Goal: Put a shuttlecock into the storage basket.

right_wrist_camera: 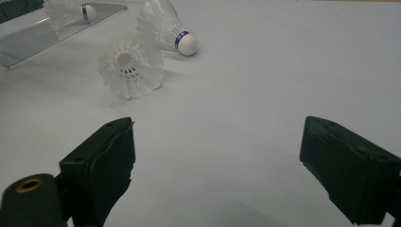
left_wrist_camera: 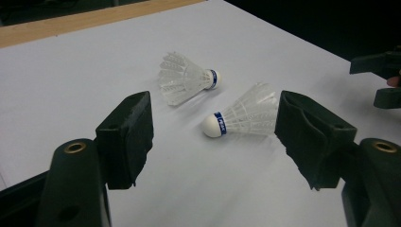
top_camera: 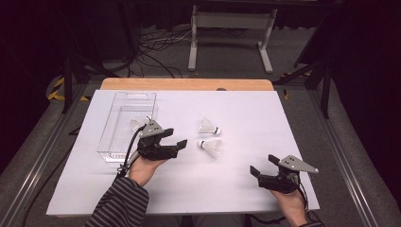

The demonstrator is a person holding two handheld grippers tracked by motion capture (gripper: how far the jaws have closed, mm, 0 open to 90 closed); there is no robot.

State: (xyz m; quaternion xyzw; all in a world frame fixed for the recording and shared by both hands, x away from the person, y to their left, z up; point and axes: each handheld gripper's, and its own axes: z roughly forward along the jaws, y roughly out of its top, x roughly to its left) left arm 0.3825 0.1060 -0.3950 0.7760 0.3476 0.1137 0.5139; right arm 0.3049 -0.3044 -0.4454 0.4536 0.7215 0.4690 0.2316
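Two white shuttlecocks lie on their sides near the middle of the white surface (top_camera: 236,189), close together but apart. The farther shuttlecock (top_camera: 208,126) has its cork pointing right in the high view; the nearer shuttlecock (top_camera: 211,146) has its cork pointing left. A third shuttlecock (top_camera: 136,124) rests inside the clear plastic tray (top_camera: 107,142) at the left of the surface.

The left hand-held gripper (top_camera: 176,136) hovers just beside the tray's right edge, its jaws spread wide and holding nothing. In the left gripper view the nearer shuttlecock (left_wrist_camera: 243,116) lies ahead, between the lines of the two jaws, its feather skirt close to the right one, not touched.

The right hand-held gripper (top_camera: 264,165) sits well apart at the lower right of the surface, jaws also wide and holding nothing, pointing toward the two loose shuttlecocks.
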